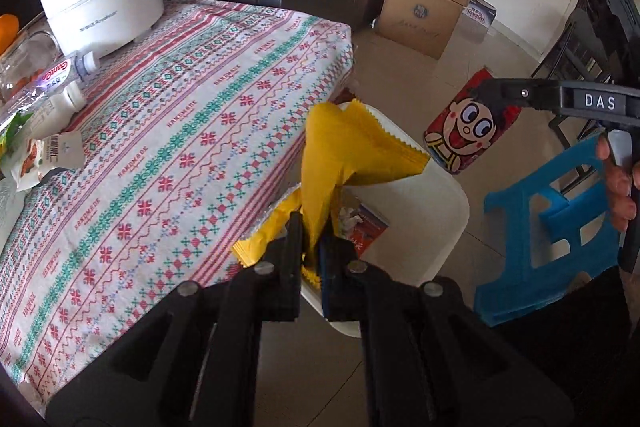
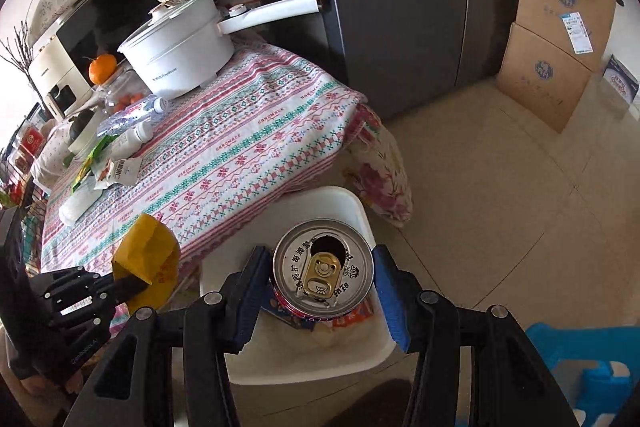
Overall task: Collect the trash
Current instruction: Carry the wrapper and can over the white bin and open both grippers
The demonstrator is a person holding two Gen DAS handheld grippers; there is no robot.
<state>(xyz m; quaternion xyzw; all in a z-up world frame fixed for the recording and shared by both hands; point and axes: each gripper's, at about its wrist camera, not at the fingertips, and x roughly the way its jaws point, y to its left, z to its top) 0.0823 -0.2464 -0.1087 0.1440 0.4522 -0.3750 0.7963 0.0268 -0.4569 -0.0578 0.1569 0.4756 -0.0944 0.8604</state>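
My left gripper (image 1: 311, 243) is shut on a yellow snack wrapper (image 1: 344, 147) and holds it over the near rim of the white trash bin (image 1: 440, 211) beside the table. My right gripper (image 2: 320, 283) is shut on a red drink can (image 2: 322, 267) with a cartoon face, held upright above the bin (image 2: 348, 203). The can (image 1: 468, 131) also shows in the left wrist view, gripped from the right. The wrapper (image 2: 146, 259) and left gripper (image 2: 132, 285) show at lower left in the right wrist view. Paper scraps lie inside the bin.
The table (image 1: 180, 131) carries a patterned cloth, a white pot (image 1: 104, 7), a plastic bottle (image 1: 60, 75), a small white bottle and snack packets (image 1: 36, 155) at its far left. Cardboard boxes (image 2: 556, 39) stand by the dark fridge (image 2: 400, 7). A blue stool (image 1: 548, 227) stands at right.
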